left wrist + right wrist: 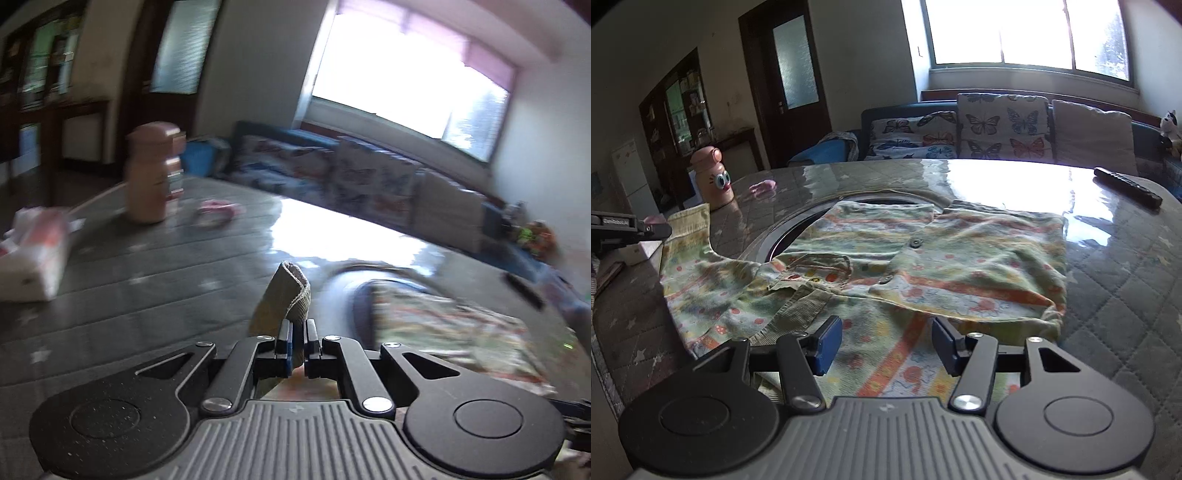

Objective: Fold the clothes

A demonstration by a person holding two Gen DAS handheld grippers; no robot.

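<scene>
Small printed cotton shirt [886, 258], one only, is lying spread on the quilted table directly ahead of the right gripper [882, 347], long axis running crosswise; that gripper's jaws are standing apart over the near hem, gripping nothing; the left gripper [297, 332] is clamping the ribbed sleeve cuff [291, 295], raised leftward; two grippers present.

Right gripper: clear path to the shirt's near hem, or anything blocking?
Probably yes. The right gripper is open just above the shirt, nothing lies between; the left gripper pinches the sleeve cuff off to the side.
</scene>
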